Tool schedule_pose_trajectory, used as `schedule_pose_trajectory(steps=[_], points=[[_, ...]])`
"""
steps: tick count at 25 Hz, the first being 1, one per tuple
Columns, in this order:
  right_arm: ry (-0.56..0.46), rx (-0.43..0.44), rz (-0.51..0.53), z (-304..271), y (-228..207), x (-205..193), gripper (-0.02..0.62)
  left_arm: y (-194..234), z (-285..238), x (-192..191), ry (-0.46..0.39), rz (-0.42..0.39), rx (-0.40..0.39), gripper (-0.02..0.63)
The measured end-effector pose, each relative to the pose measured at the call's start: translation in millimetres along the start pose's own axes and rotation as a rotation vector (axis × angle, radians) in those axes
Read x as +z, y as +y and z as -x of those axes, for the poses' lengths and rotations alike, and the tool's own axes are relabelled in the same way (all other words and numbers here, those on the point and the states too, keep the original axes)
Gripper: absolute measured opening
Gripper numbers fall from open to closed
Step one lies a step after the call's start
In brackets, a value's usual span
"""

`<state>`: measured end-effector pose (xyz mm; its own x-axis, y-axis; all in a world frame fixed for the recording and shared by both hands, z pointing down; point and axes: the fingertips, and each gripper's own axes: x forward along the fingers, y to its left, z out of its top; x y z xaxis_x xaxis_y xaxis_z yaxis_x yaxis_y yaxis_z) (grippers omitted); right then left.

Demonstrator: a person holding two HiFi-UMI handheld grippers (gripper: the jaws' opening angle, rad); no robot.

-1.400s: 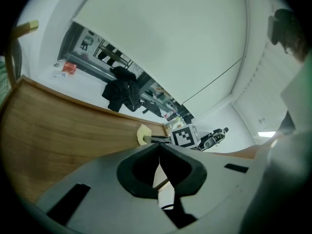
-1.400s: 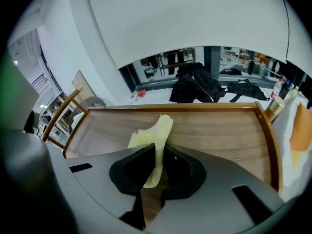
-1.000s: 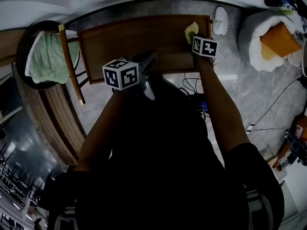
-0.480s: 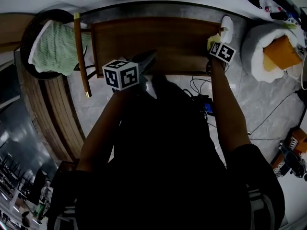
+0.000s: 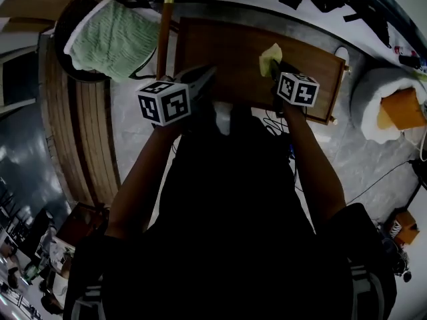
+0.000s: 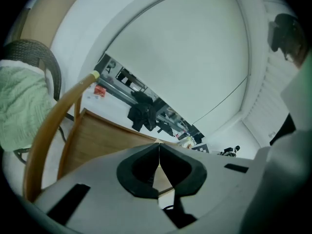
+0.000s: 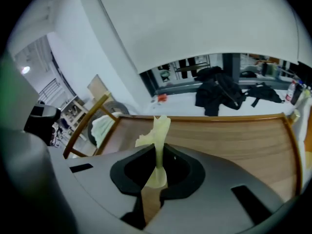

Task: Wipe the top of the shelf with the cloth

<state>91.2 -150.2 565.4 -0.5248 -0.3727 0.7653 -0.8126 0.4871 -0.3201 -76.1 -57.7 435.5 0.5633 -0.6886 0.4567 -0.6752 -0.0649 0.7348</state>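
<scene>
1. Half a second ago the right gripper held the cloth at the far right end of the shelf. It has since come left, and the cloth now sits near the middle of the shelf top, a little right of centre.
2. The right gripper's jaws are clamped on the yellow cloth. A tuft of it stands up between them, and its lower part lies down on the wood.
3. The left gripper has kept its place in the head view, above the near edge of the shelf towards its left end. Its jaws are pressed together with nothing between them.
4. The head view has also turned: the shelf now runs at a slant, and the chair sits higher in the frame than before.
5. The shelf top is a long brown wooden board with a raised rim.
6. The chair stands just left of the shelf. It has a dark round frame, a pale green knitted cushion and a wooden rail with a light tip.
7. The floor is grey stone. Cables lie on it just near the shelf, and a white padded tub holding something orange stands to the right.
8. Beyond the shelf, dark clothing lies heaped along the far side by a white wall.
</scene>
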Motion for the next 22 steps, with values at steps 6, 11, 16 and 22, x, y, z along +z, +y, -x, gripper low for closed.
schedule_pose_trajectory(steps=[6,11,16,22], points=[[0.031,0.163,0.063,-71.1,135.4,9.2,0.046,47.3,57.8,17.1,-0.012,0.009,0.078,0.012],[0.071,0.228,0.122,-122.3,211.9,2.2,0.046,82.4,92.6,16.5,0.004,0.011,0.117,0.012],[0.117,0.217,0.155,-161.8,245.4,-9.5,0.046,100.8,111.9,16.3,0.013,0.015,0.124,0.012],[0.149,0.163,0.192,-178.2,248.2,-20.9,0.046,100.0,119.1,15.5,0.025,0.004,0.104,0.012]])
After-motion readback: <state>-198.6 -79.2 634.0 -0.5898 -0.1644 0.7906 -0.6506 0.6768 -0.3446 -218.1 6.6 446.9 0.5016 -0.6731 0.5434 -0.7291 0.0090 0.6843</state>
